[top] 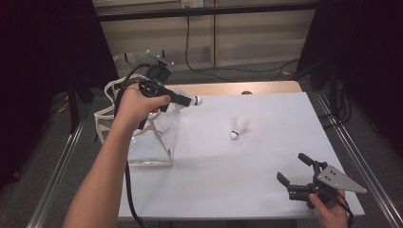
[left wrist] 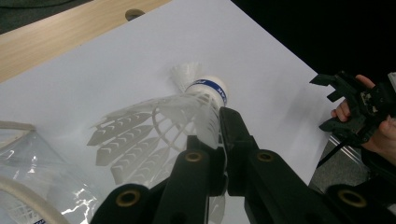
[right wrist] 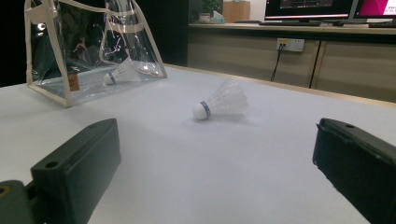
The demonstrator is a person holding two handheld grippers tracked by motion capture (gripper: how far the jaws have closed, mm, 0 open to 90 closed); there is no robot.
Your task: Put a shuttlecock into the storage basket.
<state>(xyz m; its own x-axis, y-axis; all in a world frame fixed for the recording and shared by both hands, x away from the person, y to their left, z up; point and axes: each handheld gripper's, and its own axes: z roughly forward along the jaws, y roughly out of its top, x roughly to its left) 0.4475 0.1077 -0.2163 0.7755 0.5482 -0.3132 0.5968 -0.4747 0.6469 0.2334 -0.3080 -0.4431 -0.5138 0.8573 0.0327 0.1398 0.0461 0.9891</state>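
Left gripper [left wrist: 219,140] jaws clamped on a shuttlecock [left wrist: 187,109] by its skirt, cork pointing out past the tips, bag [top: 142,137] just below. Right gripper [top: 297,173] jaws wide, nothing between; second shuttle [right wrist: 219,105] lies on the table [right wrist: 187,177] ahead of them.

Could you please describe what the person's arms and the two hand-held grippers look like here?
Both forearms are bare, with no sleeves showing. The left hand-held gripper is black, with long narrow jaws, brass-coloured pivot rings and a black cable trailing down. The right hand-held gripper is also black, with blocky flat-faced jaws, and carries a grey three-cornered plate dotted with small holes on top.
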